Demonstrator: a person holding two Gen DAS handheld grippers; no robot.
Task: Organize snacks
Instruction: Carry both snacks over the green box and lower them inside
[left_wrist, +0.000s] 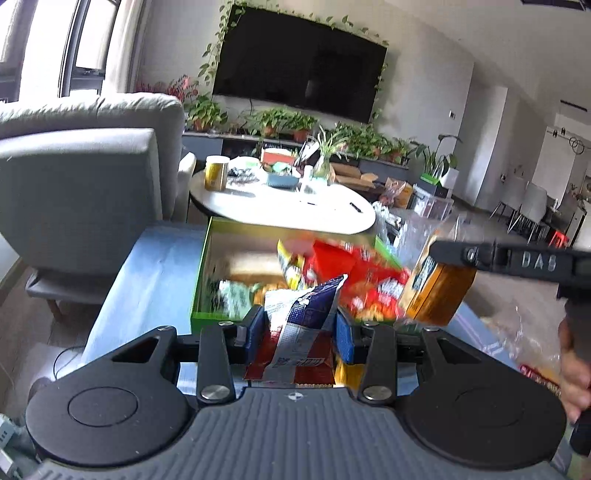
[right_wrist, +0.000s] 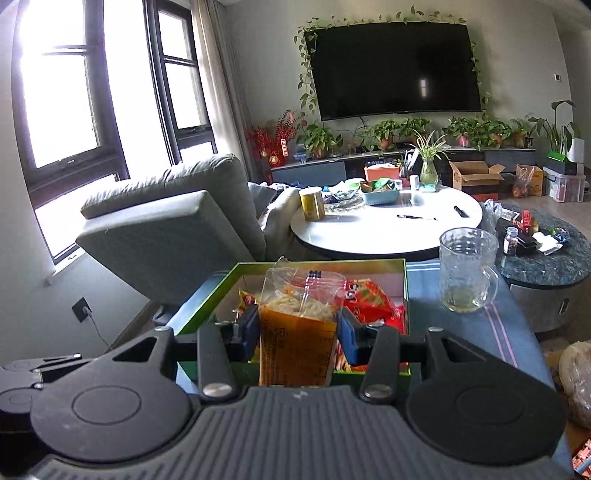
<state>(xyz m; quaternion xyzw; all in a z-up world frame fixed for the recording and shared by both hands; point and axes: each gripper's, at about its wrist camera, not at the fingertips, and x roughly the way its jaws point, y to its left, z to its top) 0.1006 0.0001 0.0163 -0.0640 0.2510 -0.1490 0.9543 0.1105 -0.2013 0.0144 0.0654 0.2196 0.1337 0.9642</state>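
Note:
A green-rimmed box (left_wrist: 201, 273) sits on a blue-clothed table and holds several snack packs, among them red ones (left_wrist: 369, 280). My left gripper (left_wrist: 301, 325) is shut on a navy and silver snack pack (left_wrist: 306, 317) just in front of the box's near edge. My right gripper (right_wrist: 297, 326) is shut on an orange noodle pack (right_wrist: 297, 332) with a clear top, over the box's (right_wrist: 207, 310) near edge. In the left wrist view the right gripper's arm and the orange pack (left_wrist: 436, 291) show at the right.
A glass mug (right_wrist: 467, 269) stands on the blue cloth right of the box. A white round table (right_wrist: 384, 229) with clutter lies beyond, a grey sofa (right_wrist: 173, 221) to the left, a dark round table (right_wrist: 546, 258) to the right. A plastic bag (right_wrist: 576, 380) lies at right.

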